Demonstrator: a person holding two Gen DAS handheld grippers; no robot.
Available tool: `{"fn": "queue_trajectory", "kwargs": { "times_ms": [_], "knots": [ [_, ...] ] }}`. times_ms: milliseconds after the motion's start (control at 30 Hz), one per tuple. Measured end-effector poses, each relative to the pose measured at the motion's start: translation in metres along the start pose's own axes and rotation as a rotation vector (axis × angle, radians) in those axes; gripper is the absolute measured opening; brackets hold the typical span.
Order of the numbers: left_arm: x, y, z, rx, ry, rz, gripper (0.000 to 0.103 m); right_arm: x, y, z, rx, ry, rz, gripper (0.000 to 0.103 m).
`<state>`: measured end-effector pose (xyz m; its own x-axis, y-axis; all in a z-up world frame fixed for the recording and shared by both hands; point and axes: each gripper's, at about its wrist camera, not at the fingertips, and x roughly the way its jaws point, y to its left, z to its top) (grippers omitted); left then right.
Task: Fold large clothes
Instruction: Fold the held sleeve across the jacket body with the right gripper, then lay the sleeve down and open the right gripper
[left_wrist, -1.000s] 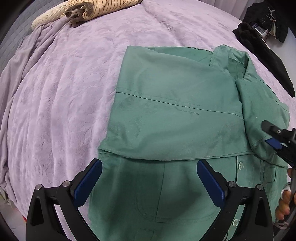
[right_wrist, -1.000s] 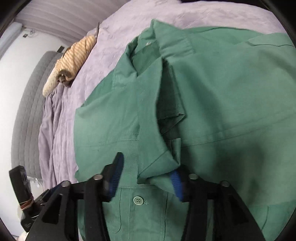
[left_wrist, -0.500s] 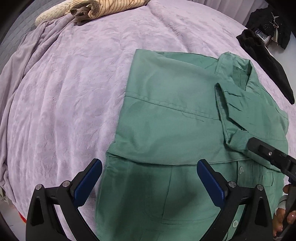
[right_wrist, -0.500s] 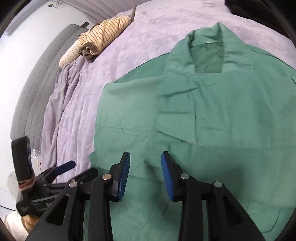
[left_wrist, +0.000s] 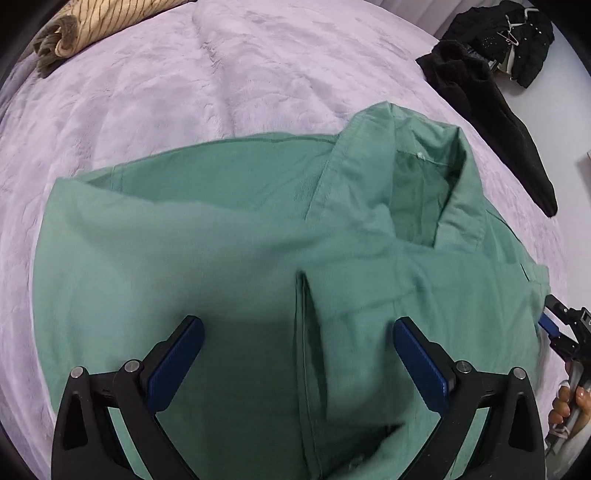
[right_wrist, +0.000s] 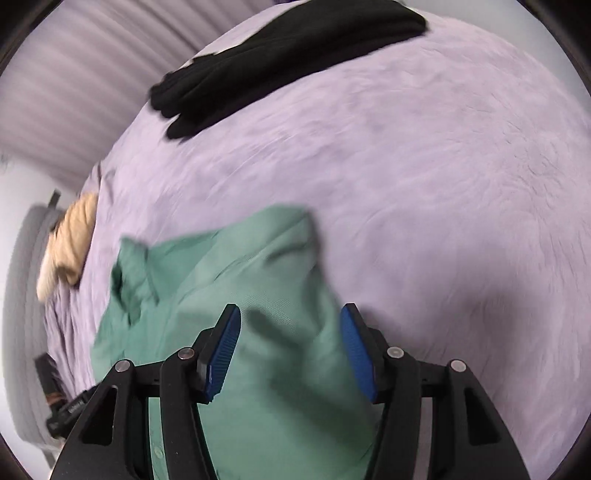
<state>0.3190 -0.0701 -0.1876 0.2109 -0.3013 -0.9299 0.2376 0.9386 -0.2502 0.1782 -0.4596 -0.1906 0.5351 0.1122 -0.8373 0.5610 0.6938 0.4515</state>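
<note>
**Operator:** Left gripper status?

**Observer:** Its jaws are spread wide, and the blue pads stand above the green shirt with nothing pinched between them. The gripper occupies the lower centre of the left wrist view and points down at the fabric.

**Operator:** Right gripper status?

**Observer:** Its jaws have just been opening and now stand apart. Shirt fabric shows in the gap between them; neither pad presses on it. The right wrist view is motion-blurred. In the left wrist view the same gripper appears at the right edge, beside the shirt's right border, with a person's hand on its handle in the lower right.

**Operator:** Shirt position?

**Observer:** It lies partly folded on the lilac bedspread and fills the lower half of the left wrist view. The collar sits upper right of centre. One folded edge runs vertically down the middle, between the left gripper's pads.

**Operator:** Other items?

**Observer:** A striped tan garment lies rolled at the upper left of the left wrist view. A black garment lies at the upper right. Both are well apart from the shirt. In the right wrist view the black garment crosses the top and the tan one sits at the left edge.
</note>
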Motion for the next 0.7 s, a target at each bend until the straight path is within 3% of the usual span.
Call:
{"fn": "queue_trajectory", "kwargs": {
  "times_ms": [33,100,133,167,233,300,400,533,633,700],
  "knots": [
    [0.003,-0.002,0.005,0.004,-0.010,0.006,0.096,0.006,-0.009,0.007,0.034,0.004,0.029,0.060],
    [0.005,-0.010,0.012,0.031,-0.025,0.018,0.074,0.018,-0.023,0.020,0.121,0.016,0.113,0.060],
    [0.004,-0.014,0.013,0.041,-0.028,0.010,0.058,0.025,-0.031,0.025,0.175,0.024,0.178,0.060],
    [0.002,-0.018,0.014,0.051,-0.030,0.010,0.053,0.031,-0.037,0.029,0.223,0.036,0.239,0.059],
    [0.000,-0.025,0.014,0.076,-0.041,0.042,0.053,0.042,-0.042,0.034,0.303,0.080,0.352,0.017],
    [0.001,-0.029,0.013,0.100,-0.049,0.065,0.053,0.038,-0.029,0.040,0.259,0.068,0.381,0.007],
    [0.006,-0.033,0.016,0.102,-0.061,0.078,0.053,0.026,-0.014,0.050,0.131,0.022,0.299,0.006],
    [0.015,-0.041,0.018,0.104,-0.096,0.119,0.053,0.049,-0.016,0.050,0.053,0.047,0.175,0.007],
    [0.012,-0.041,0.023,0.098,-0.104,0.152,0.053,0.052,-0.022,0.045,0.083,0.038,0.165,0.009],
    [0.002,-0.036,0.025,0.093,-0.107,0.172,0.053,0.040,-0.022,0.043,0.086,0.041,0.137,0.028]
  ]
}}
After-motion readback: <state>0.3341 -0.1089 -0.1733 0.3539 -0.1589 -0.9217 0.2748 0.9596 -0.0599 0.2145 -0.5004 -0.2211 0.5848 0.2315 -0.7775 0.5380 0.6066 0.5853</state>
